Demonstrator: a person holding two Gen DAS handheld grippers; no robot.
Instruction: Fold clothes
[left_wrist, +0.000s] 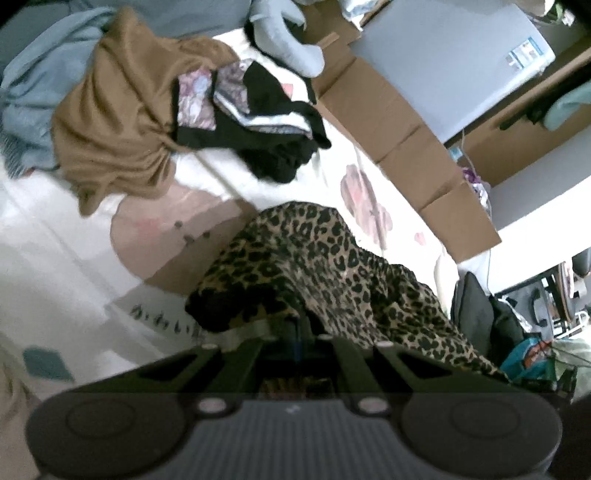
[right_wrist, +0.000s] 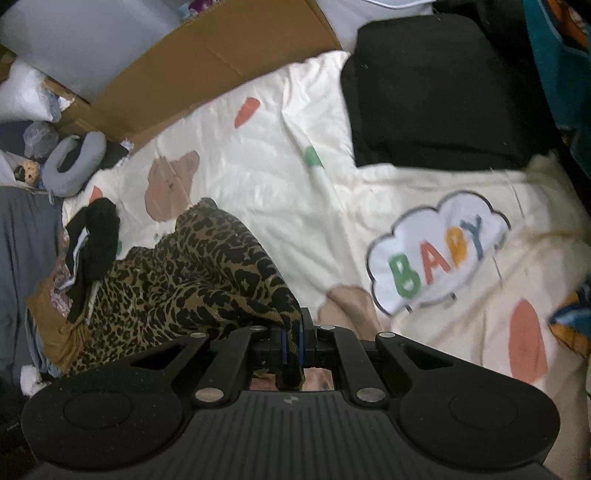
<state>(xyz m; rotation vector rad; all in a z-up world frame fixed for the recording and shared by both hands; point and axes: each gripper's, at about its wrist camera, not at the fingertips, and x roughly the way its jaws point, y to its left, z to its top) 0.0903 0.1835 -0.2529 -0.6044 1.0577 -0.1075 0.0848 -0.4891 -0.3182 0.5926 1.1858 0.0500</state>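
Note:
A leopard-print garment (left_wrist: 317, 266) hangs bunched above a cream printed bedspread (left_wrist: 66, 236). My left gripper (left_wrist: 295, 328) is shut on one edge of it, the cloth draping away to the right. In the right wrist view the same leopard-print garment (right_wrist: 192, 273) trails off to the left, and my right gripper (right_wrist: 293, 339) is shut on another edge, with fabric pinched between the blue pads. A pile of unfolded clothes lies beyond: a brown garment (left_wrist: 122, 122), a black garment (left_wrist: 280, 147) and light blue cloth (left_wrist: 40, 85).
A folded black garment (right_wrist: 436, 96) lies at the far right of the bedspread (right_wrist: 258, 166). Cardboard boxes (left_wrist: 406, 129) line the far edge of the bed. A grey neck pillow (right_wrist: 74, 162) rests near them. Bags and clutter (left_wrist: 532, 354) sit beside the bed.

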